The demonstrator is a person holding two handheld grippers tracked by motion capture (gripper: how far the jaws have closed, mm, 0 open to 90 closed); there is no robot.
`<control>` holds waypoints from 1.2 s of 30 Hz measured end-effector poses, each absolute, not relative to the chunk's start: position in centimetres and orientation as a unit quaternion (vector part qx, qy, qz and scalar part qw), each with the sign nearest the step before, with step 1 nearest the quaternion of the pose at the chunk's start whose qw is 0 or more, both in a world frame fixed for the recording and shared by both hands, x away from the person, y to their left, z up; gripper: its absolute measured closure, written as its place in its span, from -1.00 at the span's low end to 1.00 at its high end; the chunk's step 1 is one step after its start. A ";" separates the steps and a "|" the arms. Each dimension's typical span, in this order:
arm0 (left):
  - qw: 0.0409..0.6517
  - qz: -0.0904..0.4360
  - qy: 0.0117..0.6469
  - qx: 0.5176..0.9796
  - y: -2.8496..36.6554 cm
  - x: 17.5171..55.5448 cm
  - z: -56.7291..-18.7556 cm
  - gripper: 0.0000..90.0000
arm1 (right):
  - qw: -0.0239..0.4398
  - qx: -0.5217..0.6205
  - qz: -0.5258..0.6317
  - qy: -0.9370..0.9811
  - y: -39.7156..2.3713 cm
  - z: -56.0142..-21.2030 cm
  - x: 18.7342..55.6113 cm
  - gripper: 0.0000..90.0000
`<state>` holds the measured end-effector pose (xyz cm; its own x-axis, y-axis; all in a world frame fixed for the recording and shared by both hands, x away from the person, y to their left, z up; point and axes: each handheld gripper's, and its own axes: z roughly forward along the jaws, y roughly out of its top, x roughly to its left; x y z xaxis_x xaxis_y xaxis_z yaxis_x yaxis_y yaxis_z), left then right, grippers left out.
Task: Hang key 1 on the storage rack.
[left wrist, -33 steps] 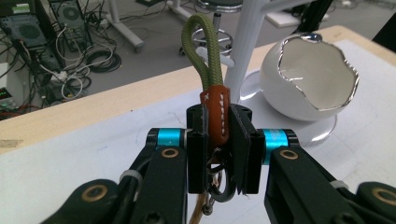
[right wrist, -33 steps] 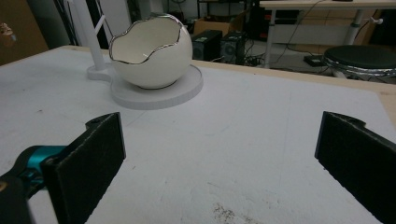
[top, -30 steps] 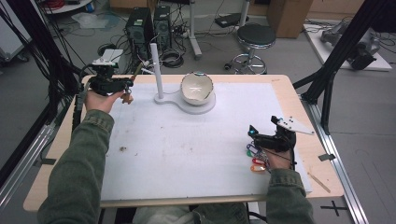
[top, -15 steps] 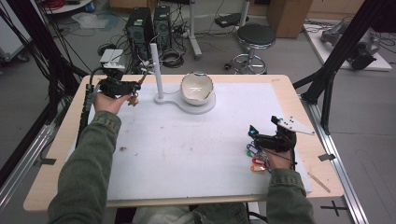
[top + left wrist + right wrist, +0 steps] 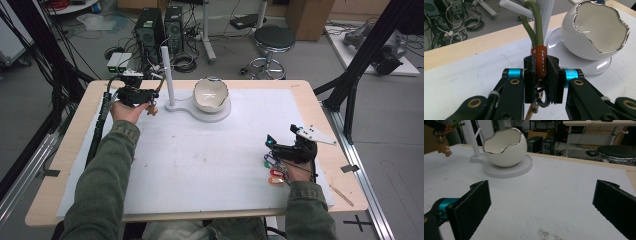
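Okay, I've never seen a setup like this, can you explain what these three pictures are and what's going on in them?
A person sits at a table with a hand-held two-jaw gripper in each hand.

The high view looks down from above. The other two come from small cameras riding on each gripper, looking along its black jaws.

On the table's white mat stands a white stand with a post and pegs, its base carrying an egg-shaped bowl. Coloured key tags lie by the right hand.

The left gripper is shut on a keychain: a brown leather band with a green cord loop, whose loop is up at a peg on the stand. The right gripper rests open, holding nothing.
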<state>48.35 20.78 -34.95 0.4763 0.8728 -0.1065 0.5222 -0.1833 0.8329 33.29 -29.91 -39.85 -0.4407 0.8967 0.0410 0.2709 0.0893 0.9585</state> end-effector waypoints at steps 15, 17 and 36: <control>0.418 0.236 0.530 0.699 21.2 48.7 -36.0 -0.23 | 0.299 0.436 0.515 0.675 -30.0 -39.9 33.3 -0.98; 0.415 0.239 0.540 0.692 21.3 48.5 -36.1 -0.42 | 0.299 0.436 0.515 0.675 -30.0 -39.9 33.3 -0.98; 0.428 0.226 0.501 0.717 20.8 45.7 -35.3 -0.96 | 0.301 0.437 0.514 0.674 -30.1 -39.9 33.2 -0.98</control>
<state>45.67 20.85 -35.29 0.3949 0.9127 -0.1054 0.5251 -0.1301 0.8411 33.25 -30.09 -39.92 -0.4364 0.8987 0.0440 0.2811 0.0898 0.9555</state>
